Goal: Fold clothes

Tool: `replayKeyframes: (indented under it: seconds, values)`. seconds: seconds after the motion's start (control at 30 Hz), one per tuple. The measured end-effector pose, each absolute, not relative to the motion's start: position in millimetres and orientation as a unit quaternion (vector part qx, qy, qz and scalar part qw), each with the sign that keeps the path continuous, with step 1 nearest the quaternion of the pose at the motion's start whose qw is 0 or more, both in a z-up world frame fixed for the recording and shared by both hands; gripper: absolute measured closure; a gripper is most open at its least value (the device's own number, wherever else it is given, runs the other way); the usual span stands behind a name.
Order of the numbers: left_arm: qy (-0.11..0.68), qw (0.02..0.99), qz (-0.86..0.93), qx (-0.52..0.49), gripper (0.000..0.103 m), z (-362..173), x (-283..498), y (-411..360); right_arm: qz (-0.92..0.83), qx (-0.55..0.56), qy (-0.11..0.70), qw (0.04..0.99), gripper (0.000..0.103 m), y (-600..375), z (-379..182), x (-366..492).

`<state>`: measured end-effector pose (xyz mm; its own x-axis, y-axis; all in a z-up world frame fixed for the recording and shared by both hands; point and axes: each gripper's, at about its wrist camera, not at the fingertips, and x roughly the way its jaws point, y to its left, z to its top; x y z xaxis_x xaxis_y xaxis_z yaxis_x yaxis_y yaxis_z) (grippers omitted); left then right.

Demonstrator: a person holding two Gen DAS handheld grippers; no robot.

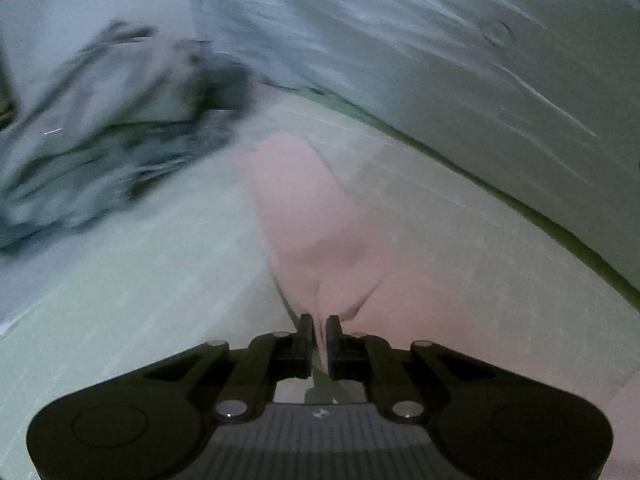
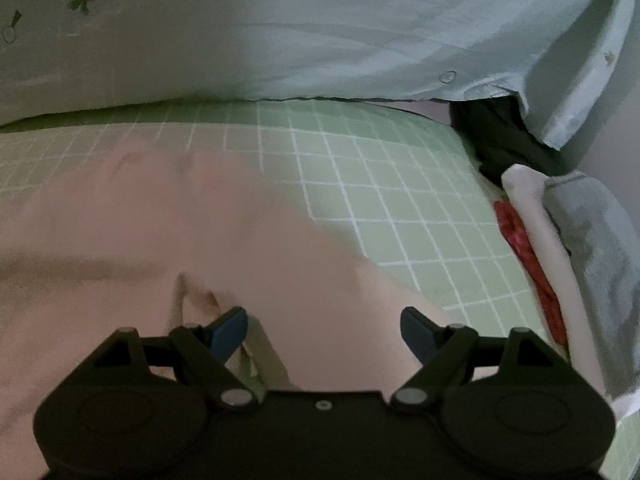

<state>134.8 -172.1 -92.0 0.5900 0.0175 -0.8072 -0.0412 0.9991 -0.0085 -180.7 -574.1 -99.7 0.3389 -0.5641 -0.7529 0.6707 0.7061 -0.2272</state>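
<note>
Pinching a fold of the pale pink soft fabric garment (image 1: 308, 216), the left claw (image 1: 320, 326) has its two black fingers drawn almost together, with a thin ridge of cloth caught between them. From that pinch the pink garment runs straight ahead, away from the claw, its long axis in line with the fingers. It lies on the light green bed sheet with a white grid pattern (image 1: 132, 304).

The right claw (image 2: 324, 322) is released, its blue-tipped fingers (image 2: 230, 334) spread wide and low over the same garment, which spreads to the left and forward in that view. Whether the tips touch the cloth cannot be told.

Off to the right side of the right wrist view sits a pile of clothes in red, white and grey (image 2: 560, 248), with a dark garment (image 2: 500, 144) just beyond it. Farther back, a pale blue-white duvet printed with an orange carrot (image 2: 320, 28) borders the sheet. In the left wrist view a blurred dark grey heap of cloth (image 1: 116, 136) lies far left.
</note>
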Motion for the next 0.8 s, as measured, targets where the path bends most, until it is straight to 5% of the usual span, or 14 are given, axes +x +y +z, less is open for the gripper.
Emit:
replayKeyframes:
  seconds: [0.3,0.57,0.8]
  values:
    - [0.486,0.871,0.032,-0.063,0.086,-92,76,-122,-0.365,0.086,0.441,0.815,0.019,-571,-106,-188]
    - [0.497,0.865,-0.052,-0.04,0.056,-96,108,-182,-0.31,0.092,0.411,0.852,0.019,-599,-93,-119]
    - [0.518,0.846,-0.129,-0.005,0.056,-111,140,-242,-0.246,0.134,0.414,0.866,0.017,-625,-109,-45]
